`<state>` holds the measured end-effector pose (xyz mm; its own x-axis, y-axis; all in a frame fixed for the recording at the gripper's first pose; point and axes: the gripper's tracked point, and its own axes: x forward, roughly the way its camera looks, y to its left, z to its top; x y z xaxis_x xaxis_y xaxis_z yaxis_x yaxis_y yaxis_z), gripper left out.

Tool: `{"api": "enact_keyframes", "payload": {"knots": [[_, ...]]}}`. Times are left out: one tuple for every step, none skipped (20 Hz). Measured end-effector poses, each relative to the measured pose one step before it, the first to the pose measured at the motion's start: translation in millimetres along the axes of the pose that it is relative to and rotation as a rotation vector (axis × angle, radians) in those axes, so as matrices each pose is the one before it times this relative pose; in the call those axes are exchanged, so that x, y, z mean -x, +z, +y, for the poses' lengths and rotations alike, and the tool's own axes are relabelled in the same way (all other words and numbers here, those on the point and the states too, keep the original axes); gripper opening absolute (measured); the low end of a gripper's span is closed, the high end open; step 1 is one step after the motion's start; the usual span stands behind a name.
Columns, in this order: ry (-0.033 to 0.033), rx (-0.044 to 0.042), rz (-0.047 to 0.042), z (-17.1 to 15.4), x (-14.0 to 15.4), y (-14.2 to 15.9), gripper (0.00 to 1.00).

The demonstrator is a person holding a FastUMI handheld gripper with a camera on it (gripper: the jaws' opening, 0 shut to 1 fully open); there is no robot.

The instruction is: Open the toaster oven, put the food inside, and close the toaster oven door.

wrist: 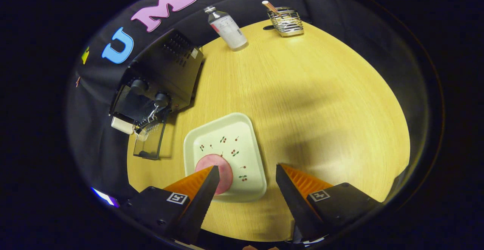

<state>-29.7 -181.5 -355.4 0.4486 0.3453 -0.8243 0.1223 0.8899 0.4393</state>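
Gripper: the gripper (247, 171) hangs above the worktop with its fingers spread wide apart and nothing between them but the near edge of a plate.
Left finger: its tip lies over the round pink slice of food (217, 170), hiding the slice's near side; whether it touches I cannot tell.
Right finger: its tip sits just off the plate's right rim, over bare wood.
Plate: the pale square plate (227, 144) with small cherry prints lies flat just ahead of the fingers, with the food on its near left part.
Food axis: the slice is round and flat, so it shows no long axis.
Toaster oven: the black toaster oven (162, 76) stands beyond the plate to the left, at the worktop's left edge against the booth's cloth wall.
Oven door: the glass door (150, 141) is dropped open, its free edge pointing toward the gripper's side, near the plate's left rim.
Open room: the wooden worktop (321, 102) lies bare to the right and beyond the plate.
Far edge: a clear bottle (228, 28) and a wire holder (286, 22) stand well apart from the plate.
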Motion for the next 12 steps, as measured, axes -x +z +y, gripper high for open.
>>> {"api": "enact_keyframes", "payload": {"knots": [[0.00276,0.00657,0.01143,3.54,0.36,-2.07,0.99],[0.00284,0.00486,0.00656,4.29,-2.31,-1.12,1.00],[0.00501,0.00376,0.00309,3.30,-1.98,-0.69,0.99],[0.00021,0.00365,0.00587,1.38,-0.19,-1.37,0.99],[-0.01260,0.00307,0.00374,-0.01,-1.91,-0.93,0.97],[-0.02471,0.00198,0.00446,-2.50,-4.00,-0.74,0.95],[-0.01464,-0.00062,0.00062,-0.75,-1.42,-0.46,0.81],[-0.01653,-0.00570,-0.00041,-0.35,-1.42,-0.17,0.73],[-0.02567,-0.00129,-0.00498,-2.13,-1.07,0.57,0.65],[-0.03338,0.00601,-0.00415,-4.62,-1.29,-0.01,0.61],[-0.02144,0.00762,-0.00434,-1.54,-0.71,-0.54,0.49],[-0.03060,0.01340,-0.00710,-4.25,1.03,-0.39,0.43]]}}
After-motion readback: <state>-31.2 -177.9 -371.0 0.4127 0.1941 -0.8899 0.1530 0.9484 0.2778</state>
